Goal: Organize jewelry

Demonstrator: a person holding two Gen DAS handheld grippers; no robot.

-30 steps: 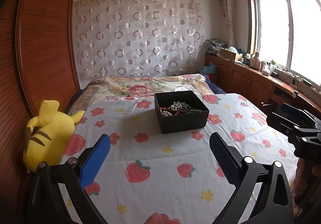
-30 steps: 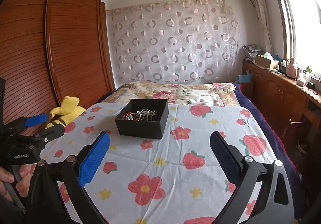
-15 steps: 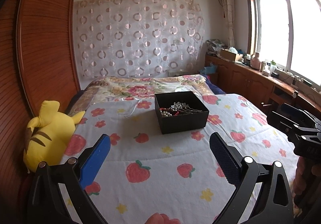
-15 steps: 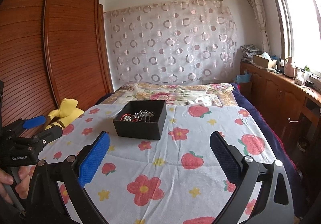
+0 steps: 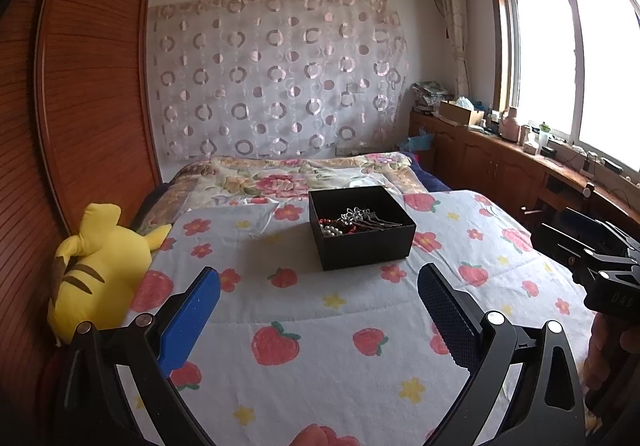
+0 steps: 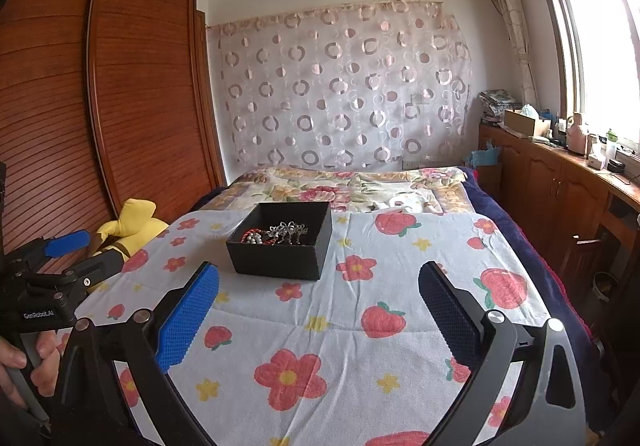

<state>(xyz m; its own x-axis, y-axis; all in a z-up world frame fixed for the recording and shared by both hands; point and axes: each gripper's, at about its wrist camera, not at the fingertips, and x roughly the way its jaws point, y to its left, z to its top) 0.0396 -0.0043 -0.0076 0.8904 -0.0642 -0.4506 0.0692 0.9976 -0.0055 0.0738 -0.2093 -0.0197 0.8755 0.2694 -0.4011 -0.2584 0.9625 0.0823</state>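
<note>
On the flower-and-strawberry bedspread (image 5: 320, 326), toward the middle of the bed, stands an open black box (image 5: 362, 228) holding a tangle of jewelry (image 5: 352, 224): silver pieces with thin prongs, red beads and pale pearl-like beads, all heaped in the half of the box toward the wardrobe. The left gripper (image 5: 318, 294) hangs above the bedspread short of the box, its blue-padded fingers spread wide with nothing between them. The right gripper (image 6: 318, 292) is likewise spread wide and empty, well back from the box. A yellow plush toy (image 5: 96, 270) lies at the bed's edge beside the wooden wardrobe (image 5: 80, 86).
</note>
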